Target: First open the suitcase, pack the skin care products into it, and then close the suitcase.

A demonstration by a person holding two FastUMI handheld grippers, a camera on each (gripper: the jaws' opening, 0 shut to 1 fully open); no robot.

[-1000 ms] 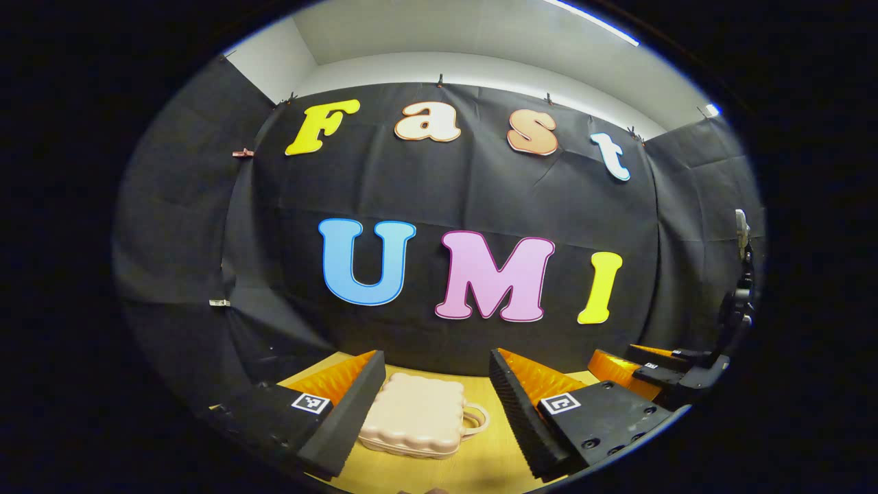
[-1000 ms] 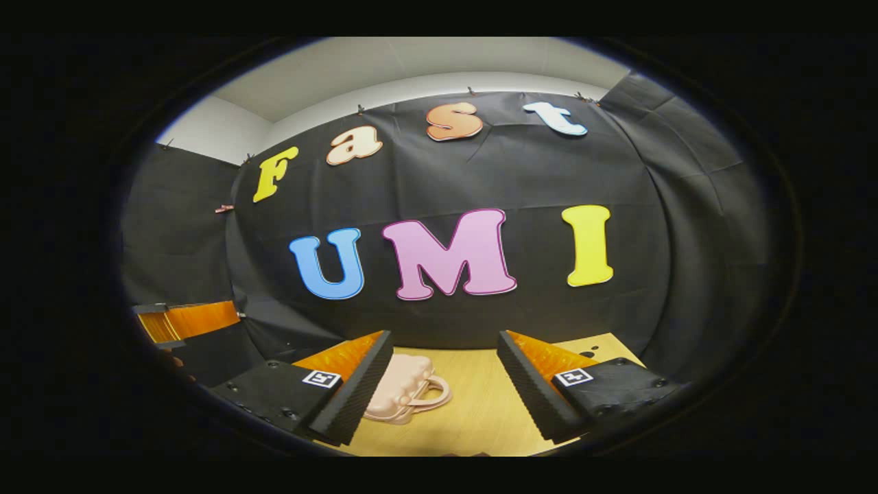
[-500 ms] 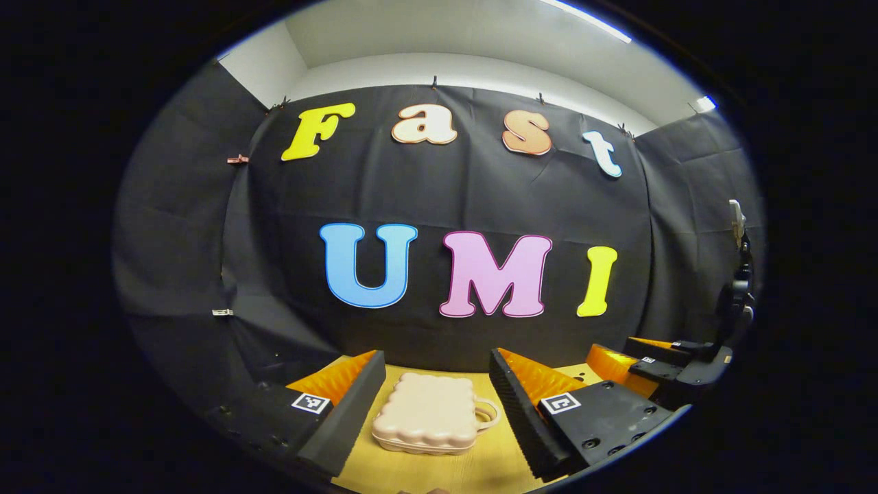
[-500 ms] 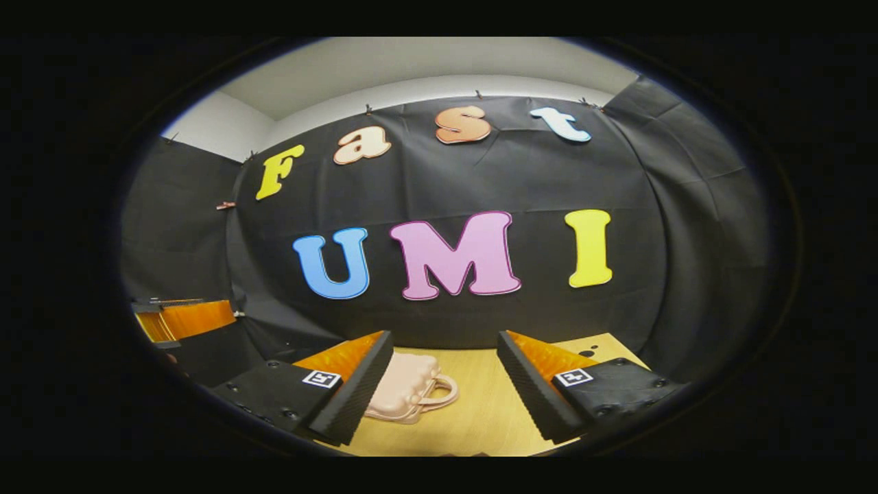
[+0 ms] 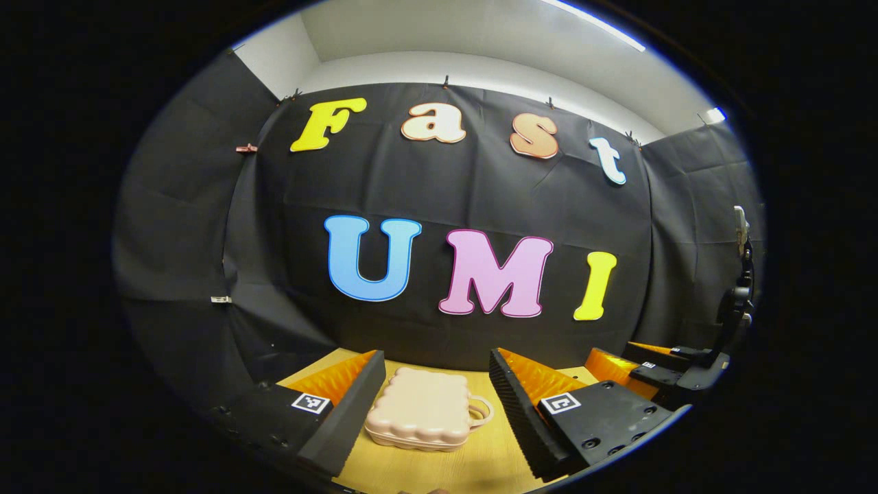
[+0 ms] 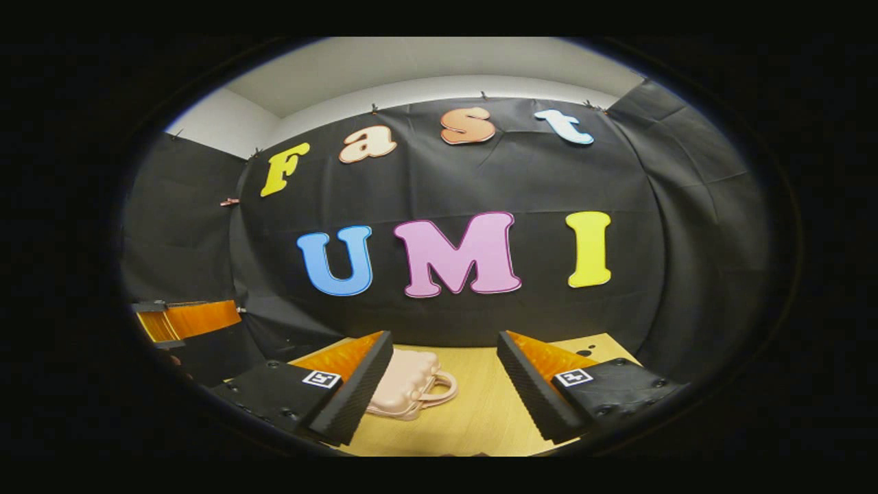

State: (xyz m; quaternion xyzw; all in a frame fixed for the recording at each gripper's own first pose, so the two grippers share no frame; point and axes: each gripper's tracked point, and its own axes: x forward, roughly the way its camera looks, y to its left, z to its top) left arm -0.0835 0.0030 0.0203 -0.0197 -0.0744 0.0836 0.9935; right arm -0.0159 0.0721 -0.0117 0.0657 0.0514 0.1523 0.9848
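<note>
Nothing done yet, I'd say: the case [image 5: 420,417] lies flat on the table [image 5: 473,466], lid shut, so opening, packing and closing are all left. My left tongs [image 5: 435,412] are spread wide w/ the case between the fingers, not touching it. My right tongs [image 6: 446,387] are wide too, holding nothing, the case [image 6: 405,391] by their left finger. Handle [image 5: 480,409] points to the case's right; long axis prob. runs that way too, but the fisheye bends it.
</note>
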